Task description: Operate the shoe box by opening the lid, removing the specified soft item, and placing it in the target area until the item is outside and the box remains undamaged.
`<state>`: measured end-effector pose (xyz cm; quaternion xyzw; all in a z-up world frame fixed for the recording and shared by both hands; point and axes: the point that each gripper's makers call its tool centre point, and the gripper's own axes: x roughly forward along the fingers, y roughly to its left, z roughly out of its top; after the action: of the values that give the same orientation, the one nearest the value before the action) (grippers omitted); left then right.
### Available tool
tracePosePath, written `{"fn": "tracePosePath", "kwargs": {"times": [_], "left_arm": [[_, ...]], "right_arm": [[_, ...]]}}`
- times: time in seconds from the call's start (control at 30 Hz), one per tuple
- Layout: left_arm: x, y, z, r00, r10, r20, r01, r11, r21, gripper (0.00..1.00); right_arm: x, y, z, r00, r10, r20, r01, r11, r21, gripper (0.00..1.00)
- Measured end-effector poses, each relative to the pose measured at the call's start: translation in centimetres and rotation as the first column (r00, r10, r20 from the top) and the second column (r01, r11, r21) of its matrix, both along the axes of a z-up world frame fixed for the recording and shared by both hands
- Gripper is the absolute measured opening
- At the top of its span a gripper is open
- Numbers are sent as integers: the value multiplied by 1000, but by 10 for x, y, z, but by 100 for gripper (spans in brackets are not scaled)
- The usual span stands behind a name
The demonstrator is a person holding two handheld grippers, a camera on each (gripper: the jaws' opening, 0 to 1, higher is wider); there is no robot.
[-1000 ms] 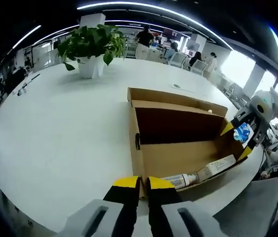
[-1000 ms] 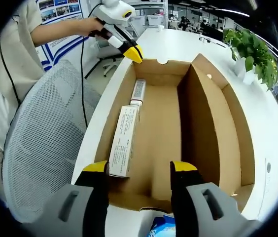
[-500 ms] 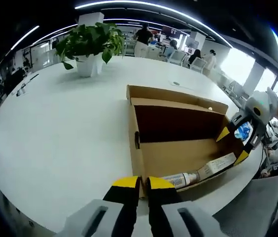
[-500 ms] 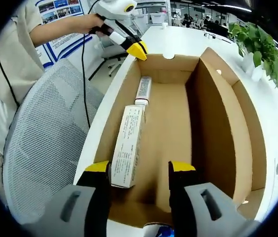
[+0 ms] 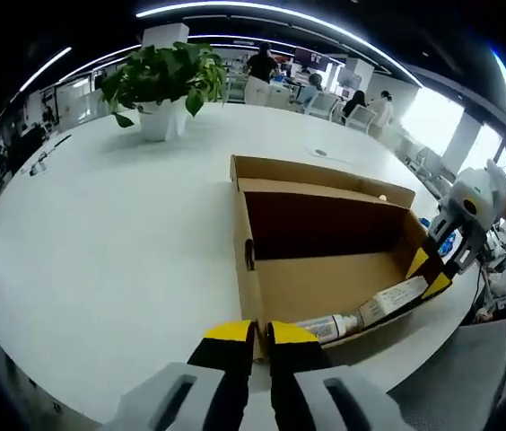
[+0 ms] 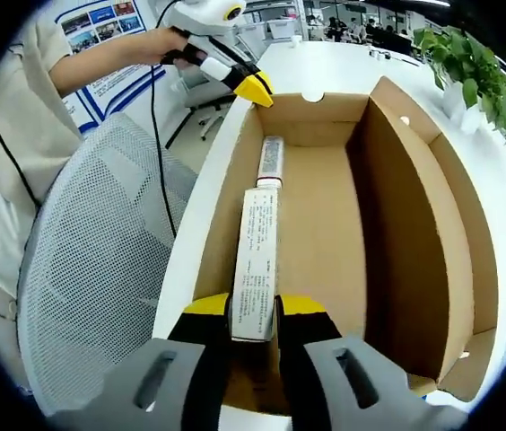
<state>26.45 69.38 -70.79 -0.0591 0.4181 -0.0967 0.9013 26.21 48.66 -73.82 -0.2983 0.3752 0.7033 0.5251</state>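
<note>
With the shoe box lying open on the white table, its lid folded back and standing along the far long side, I hold my left gripper at the box's near corner. Its yellow-tipped jaws are pressed together with nothing between them, just outside the cardboard wall.

In the right gripper view, my right gripper reaches into the opposite end of the shoe box, and its jaws are clamped on the near end of a long white carton printed with small text. The carton lies flat on the box floor along the wall nearest the table edge. A small tube rests beyond it, end to end with the carton and close to it. The left gripper shows at the far corner of the box, held by my hand.

From the left gripper view, the same white carton and tube lie against the box's lower wall, and the right gripper grips the carton's end. A blue packet peeks out behind that gripper; I cannot tell what it rests on.

A potted plant stands well apart from the box on the table, a grey mesh chair sits beside the table edge, and people stand far back in the room.
</note>
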Motion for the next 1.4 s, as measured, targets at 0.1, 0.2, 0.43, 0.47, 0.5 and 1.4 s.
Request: {"fn": "tracePosePath", "kwargs": {"times": [0.1, 0.2, 0.43, 0.47, 0.5, 1.4], "left_arm": [[0, 0, 0, 1000, -1, -2, 1, 1000, 0, 5], [-1, 0, 0, 1000, -1, -2, 1, 1000, 1, 5], [-1, 0, 0, 1000, -3, -3, 3, 1000, 4, 5], [-1, 0, 0, 1000, -3, -3, 3, 1000, 4, 5], [-1, 0, 0, 1000, -5, -3, 5, 1000, 5, 5], [-2, -1, 0, 999, -8, -33, 8, 1000, 18, 5]], "right_arm": [[0, 0, 0, 1000, -9, 1, 9, 1000, -2, 16], [0, 0, 0, 1000, -13, 6, 13, 1000, -6, 16], [-1, 0, 0, 999, -1, 35, 2, 1000, -15, 14], [-1, -1, 0, 999, 6, 40, -5, 1000, -16, 14], [-1, -1, 0, 999, 10, 49, -10, 1000, -17, 14], [12, -6, 51, 985, 9, 171, -18, 998, 52, 14]]}}
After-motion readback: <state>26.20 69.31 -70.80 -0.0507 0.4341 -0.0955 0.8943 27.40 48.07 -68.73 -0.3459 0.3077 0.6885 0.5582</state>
